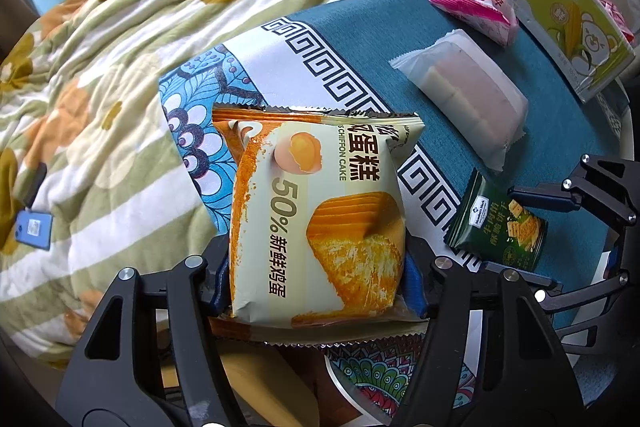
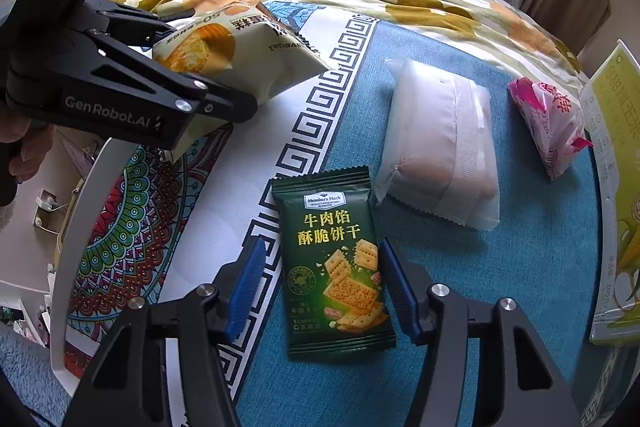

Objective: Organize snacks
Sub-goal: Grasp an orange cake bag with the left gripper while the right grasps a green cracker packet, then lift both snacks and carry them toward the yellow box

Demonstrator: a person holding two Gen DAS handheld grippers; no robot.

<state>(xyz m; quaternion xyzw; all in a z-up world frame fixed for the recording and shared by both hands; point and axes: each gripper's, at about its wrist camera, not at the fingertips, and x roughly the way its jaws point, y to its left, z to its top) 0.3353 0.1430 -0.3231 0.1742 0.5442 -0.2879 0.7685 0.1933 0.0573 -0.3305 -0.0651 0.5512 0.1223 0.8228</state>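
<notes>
The green cracker packet (image 2: 335,263) lies flat on the desk (image 2: 520,267), long axis parallel to the right gripper (image 2: 322,289) fingers (image 2: 394,287), which flank it, partly open, one touching. The left gripper (image 1: 316,281) clamps the chiffon cake packet (image 1: 320,211), raised.

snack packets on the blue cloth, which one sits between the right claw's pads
The dark green cracker packet lies flat between the right claw. The frosted white packet and pink wrapped sweet lie farther off, near the yellow-green box.
</notes>
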